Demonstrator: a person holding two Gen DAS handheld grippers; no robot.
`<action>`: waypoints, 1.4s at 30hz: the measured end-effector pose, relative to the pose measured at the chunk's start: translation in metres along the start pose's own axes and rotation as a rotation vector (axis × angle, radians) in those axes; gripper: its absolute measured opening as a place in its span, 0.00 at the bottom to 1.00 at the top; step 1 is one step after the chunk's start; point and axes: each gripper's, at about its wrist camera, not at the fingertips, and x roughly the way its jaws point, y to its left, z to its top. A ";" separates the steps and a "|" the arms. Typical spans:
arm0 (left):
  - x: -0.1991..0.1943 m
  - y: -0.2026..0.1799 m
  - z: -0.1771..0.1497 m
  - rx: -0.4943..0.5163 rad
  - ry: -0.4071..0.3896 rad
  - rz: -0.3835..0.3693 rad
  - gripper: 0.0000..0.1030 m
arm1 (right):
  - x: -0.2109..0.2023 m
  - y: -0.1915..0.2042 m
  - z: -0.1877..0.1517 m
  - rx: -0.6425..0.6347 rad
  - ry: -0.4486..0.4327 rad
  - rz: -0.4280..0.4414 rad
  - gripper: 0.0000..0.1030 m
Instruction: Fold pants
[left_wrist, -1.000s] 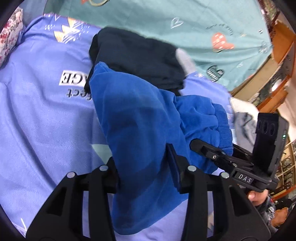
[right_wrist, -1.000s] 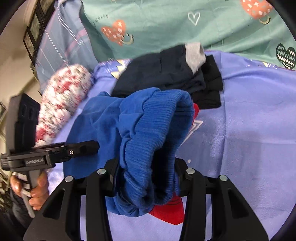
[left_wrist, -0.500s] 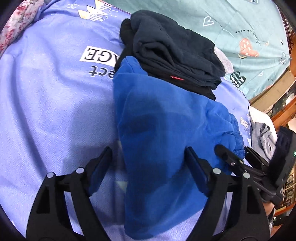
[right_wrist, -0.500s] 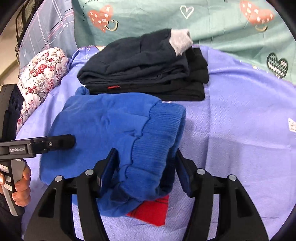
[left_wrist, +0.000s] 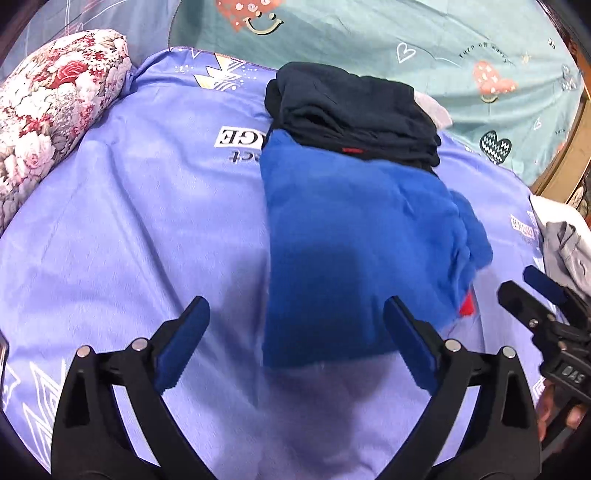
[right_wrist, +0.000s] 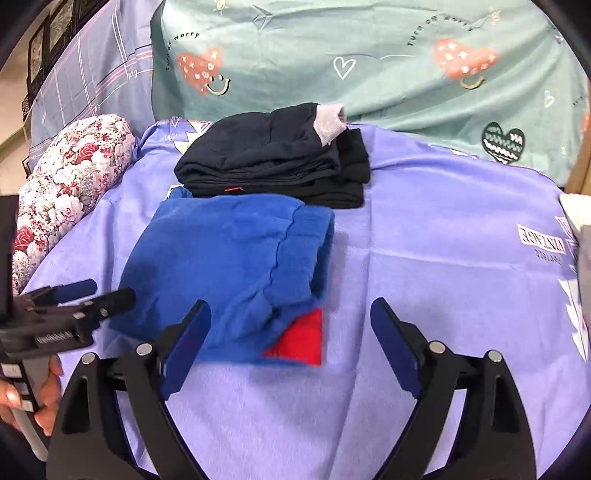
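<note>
Both tongs have let go and backed off: left tongs (left_wrist: 295, 332) and right tongs (right_wrist: 291, 332) now spread wide, empty. Folded blue fleece pants (right_wrist: 236, 273) lie flat mid-bed on the lilac bedsheet (right_wrist: 443, 258), touching the folded dark navy garment stack (right_wrist: 273, 158). Judgement: press edges square, tuck the protruding red patch (right_wrist: 299, 341).

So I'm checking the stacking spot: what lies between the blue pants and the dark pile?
Nothing: in both wrist views the blue pants butt against the dark pile, no sheet showing between.
</note>
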 end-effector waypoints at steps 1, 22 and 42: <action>-0.002 0.000 -0.005 -0.004 0.005 0.010 0.94 | -0.004 0.001 -0.004 0.006 0.004 -0.013 0.86; -0.018 -0.018 -0.054 0.040 -0.104 0.035 0.98 | -0.031 0.003 -0.065 0.065 -0.084 -0.126 0.86; -0.028 -0.014 -0.057 0.036 -0.153 -0.022 0.98 | -0.023 0.005 -0.068 0.063 -0.057 -0.135 0.86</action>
